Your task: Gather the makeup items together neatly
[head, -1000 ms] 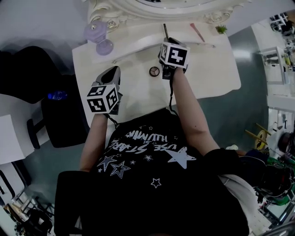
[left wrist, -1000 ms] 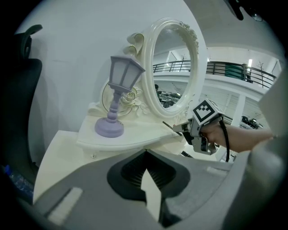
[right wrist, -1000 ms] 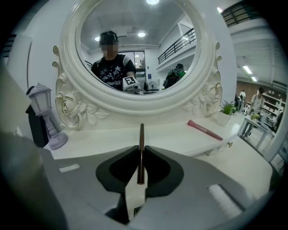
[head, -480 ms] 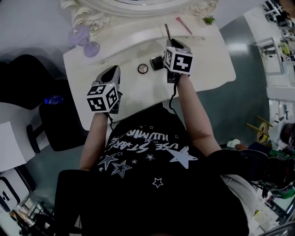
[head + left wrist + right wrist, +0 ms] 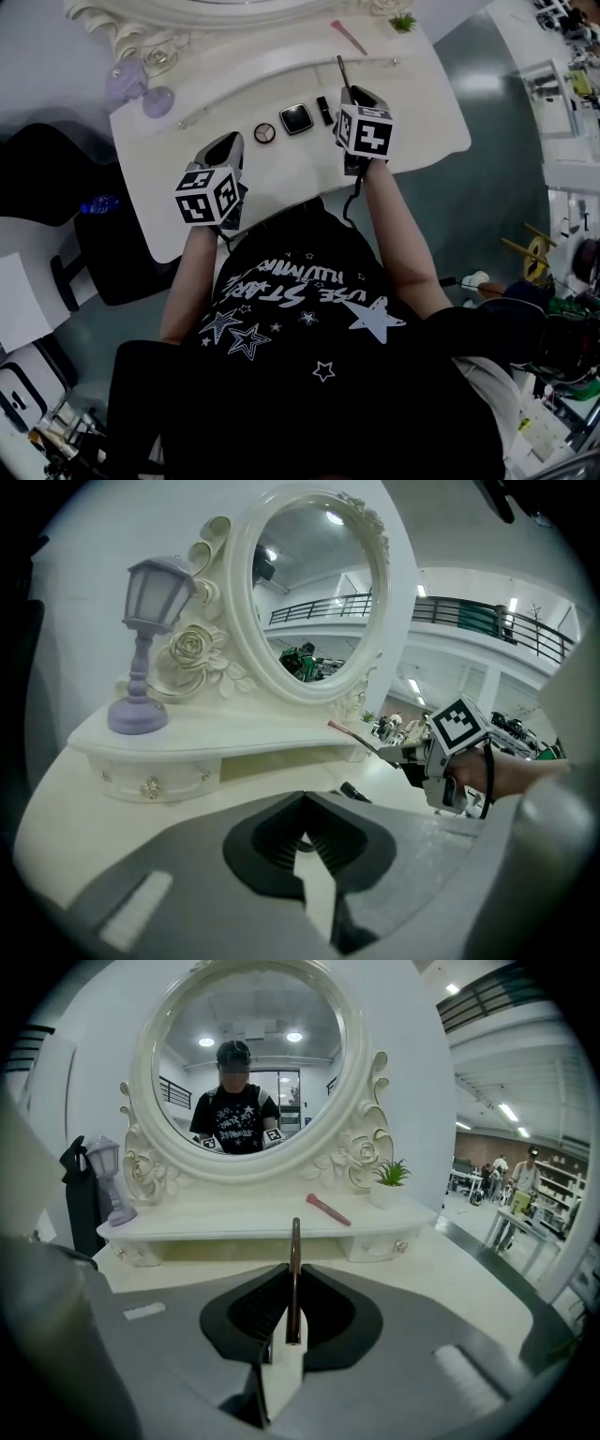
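My right gripper (image 5: pixel 351 94) is shut on a thin dark makeup stick (image 5: pixel 294 1279) that points up toward the mirror; its tip (image 5: pixel 339 64) reaches the shelf edge. Left of it, a round compact (image 5: pixel 265 132), a square compact (image 5: pixel 297 118) and a small black tube (image 5: pixel 324 110) lie in a row on the white vanity table (image 5: pixel 422 112). A pink brush (image 5: pixel 327 1209) rests on the raised shelf. My left gripper (image 5: pixel 225 150) hovers over the table's front left, shut with nothing in it (image 5: pixel 300 803).
A lilac lantern lamp (image 5: pixel 142 649) stands on the shelf at the left. An oval mirror (image 5: pixel 246 1063) in an ornate white frame rises behind the shelf. A small potted plant (image 5: pixel 391 1177) stands at the shelf's right end. A black chair (image 5: pixel 122 244) stands left of the table.
My right gripper has shifted right with the stick, uncovering the square compact and the black tube. The head view has swung, so the table sits further left. My left gripper has stayed put.
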A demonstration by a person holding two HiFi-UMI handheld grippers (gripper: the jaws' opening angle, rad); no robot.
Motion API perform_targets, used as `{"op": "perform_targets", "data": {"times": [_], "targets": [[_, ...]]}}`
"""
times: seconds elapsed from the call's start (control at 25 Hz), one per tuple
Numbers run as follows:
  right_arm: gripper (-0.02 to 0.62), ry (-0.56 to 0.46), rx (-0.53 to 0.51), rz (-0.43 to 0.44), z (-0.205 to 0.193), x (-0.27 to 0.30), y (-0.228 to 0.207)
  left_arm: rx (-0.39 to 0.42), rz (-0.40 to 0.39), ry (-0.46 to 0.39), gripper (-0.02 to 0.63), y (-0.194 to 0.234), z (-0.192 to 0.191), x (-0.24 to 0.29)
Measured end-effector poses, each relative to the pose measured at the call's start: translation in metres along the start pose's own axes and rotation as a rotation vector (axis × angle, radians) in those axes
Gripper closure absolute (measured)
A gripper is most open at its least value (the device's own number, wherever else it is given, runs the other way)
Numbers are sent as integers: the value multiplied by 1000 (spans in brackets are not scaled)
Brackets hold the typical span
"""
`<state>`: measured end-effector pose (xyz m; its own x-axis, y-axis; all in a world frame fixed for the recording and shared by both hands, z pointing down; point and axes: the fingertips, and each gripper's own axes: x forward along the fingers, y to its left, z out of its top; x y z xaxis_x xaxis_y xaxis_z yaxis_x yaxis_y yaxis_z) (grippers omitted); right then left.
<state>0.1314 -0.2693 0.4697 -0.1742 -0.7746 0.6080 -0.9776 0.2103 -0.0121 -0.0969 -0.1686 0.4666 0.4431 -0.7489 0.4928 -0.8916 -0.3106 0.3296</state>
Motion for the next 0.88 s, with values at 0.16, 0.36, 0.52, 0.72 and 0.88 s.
{"op": "perform_targets", "data": {"times": [0.16, 0.36, 0.52, 0.72, 0.88], "targets": [[529, 28, -2, 7, -18, -1, -15, -2, 5, 19, 604, -13, -8, 7], [529, 74, -14, 25, -42, 7, -24, -11, 27, 38, 604, -20, -18, 11], [529, 116, -24, 37, -59, 16, -25, -20, 42, 54, 604, -22, -27, 11], [529, 158, -29, 54, -74, 26, -20, -30, 61, 74, 604, -21, -37, 9], [529, 171, -50, 58, -77, 35, -19, -35, 71, 82, 604, -20, -39, 8]]}}
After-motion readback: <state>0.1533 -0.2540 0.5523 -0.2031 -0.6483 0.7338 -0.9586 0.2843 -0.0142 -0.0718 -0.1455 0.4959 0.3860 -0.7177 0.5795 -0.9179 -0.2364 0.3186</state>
